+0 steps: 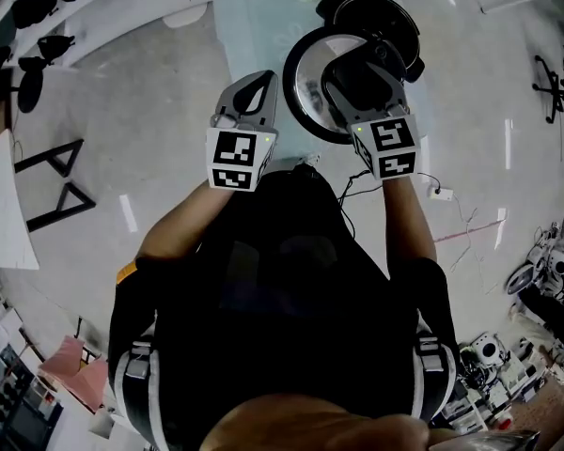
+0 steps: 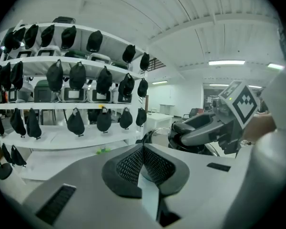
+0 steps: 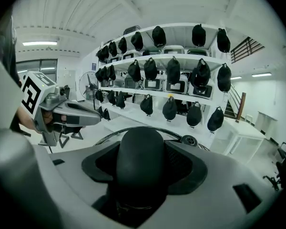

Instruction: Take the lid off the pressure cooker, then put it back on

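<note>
Right gripper [image 1: 359, 81] is holding the lid [image 1: 305, 87] by its handle, jaws spread wide, just above the pressure cooker [image 1: 399, 22], while left gripper [image 1: 256, 85] is sitting closed and empty, so I'm guessing that one-handed hold is risking a swing or slip.

Bright, even light from long white ceiling strip lamps [image 2: 227, 62] right of the white shelf rack [image 2: 71, 66]. Fisheye bending, black corners. Head view dimmer; round steel pressure-cooker lid [image 1: 305, 78] gleams.
</note>
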`<control>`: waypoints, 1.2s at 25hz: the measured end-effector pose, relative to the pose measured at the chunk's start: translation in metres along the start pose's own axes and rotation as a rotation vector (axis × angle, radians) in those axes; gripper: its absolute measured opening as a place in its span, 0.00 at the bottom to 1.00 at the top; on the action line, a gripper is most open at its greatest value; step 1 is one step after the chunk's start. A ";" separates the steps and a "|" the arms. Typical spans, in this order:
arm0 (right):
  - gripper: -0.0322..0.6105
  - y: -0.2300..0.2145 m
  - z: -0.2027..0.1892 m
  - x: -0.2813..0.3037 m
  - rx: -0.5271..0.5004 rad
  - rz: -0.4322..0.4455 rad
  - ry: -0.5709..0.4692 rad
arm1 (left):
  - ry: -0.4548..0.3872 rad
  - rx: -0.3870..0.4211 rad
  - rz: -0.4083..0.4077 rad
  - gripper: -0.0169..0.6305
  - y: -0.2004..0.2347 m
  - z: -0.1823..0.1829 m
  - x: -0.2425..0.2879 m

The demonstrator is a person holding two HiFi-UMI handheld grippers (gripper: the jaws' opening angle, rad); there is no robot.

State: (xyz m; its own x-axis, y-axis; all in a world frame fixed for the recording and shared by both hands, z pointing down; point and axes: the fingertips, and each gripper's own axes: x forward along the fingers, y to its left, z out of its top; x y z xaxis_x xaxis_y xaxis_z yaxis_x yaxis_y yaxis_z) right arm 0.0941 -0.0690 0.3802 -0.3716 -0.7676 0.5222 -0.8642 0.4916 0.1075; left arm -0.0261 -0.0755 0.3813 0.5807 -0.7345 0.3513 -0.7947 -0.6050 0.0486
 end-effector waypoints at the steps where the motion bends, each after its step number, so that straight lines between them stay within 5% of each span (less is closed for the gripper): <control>1: 0.50 -0.012 0.002 0.002 -0.010 0.002 0.001 | -0.003 0.002 0.004 0.04 -0.002 0.005 0.006; 16: 0.50 -0.151 -0.009 0.069 -0.130 0.119 0.049 | 0.042 -0.039 0.155 0.04 -0.020 0.035 0.098; 30: 0.50 -0.168 -0.035 0.100 -0.086 0.189 0.082 | 0.067 -0.046 0.193 0.04 -0.018 0.033 0.114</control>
State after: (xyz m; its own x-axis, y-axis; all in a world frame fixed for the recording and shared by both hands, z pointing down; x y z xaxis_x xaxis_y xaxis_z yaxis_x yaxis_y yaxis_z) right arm 0.2142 -0.2145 0.4437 -0.4922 -0.6242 0.6068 -0.7486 0.6592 0.0709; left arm 0.0604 -0.1591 0.3895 0.4053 -0.8122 0.4196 -0.8980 -0.4397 0.0163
